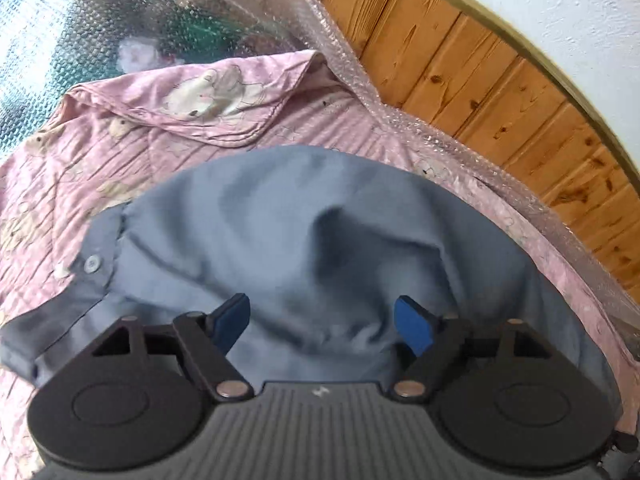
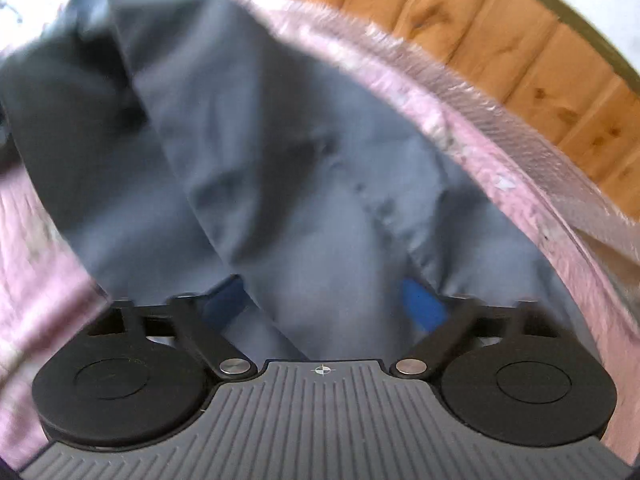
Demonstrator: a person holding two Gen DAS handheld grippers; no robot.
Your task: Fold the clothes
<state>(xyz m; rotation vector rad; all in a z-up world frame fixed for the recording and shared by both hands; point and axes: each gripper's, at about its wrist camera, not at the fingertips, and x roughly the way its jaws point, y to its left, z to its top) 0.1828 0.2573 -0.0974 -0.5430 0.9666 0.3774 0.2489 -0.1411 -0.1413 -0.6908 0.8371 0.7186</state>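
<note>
A grey-blue shirt [image 1: 288, 232] lies on a pink patterned sheet [image 1: 80, 168]. A buttoned cuff [image 1: 92, 264] lies at its left. My left gripper [image 1: 322, 322] is open just above the shirt, its blue pads [image 1: 414, 326] apart with cloth between and below them. In the right wrist view the same shirt [image 2: 288, 160] fills the frame, blurred, with a darker fold [image 2: 80, 120] at the left. My right gripper [image 2: 324, 304] is open, with a ridge of shirt cloth bunched between its blue pads [image 2: 420, 304].
Bubble wrap [image 1: 352, 64] edges the sheet and covers the area at the back left. A wooden panel [image 1: 480, 80] and a white wall [image 1: 560, 8] run along the right. The panel [image 2: 480, 32] also shows in the right wrist view.
</note>
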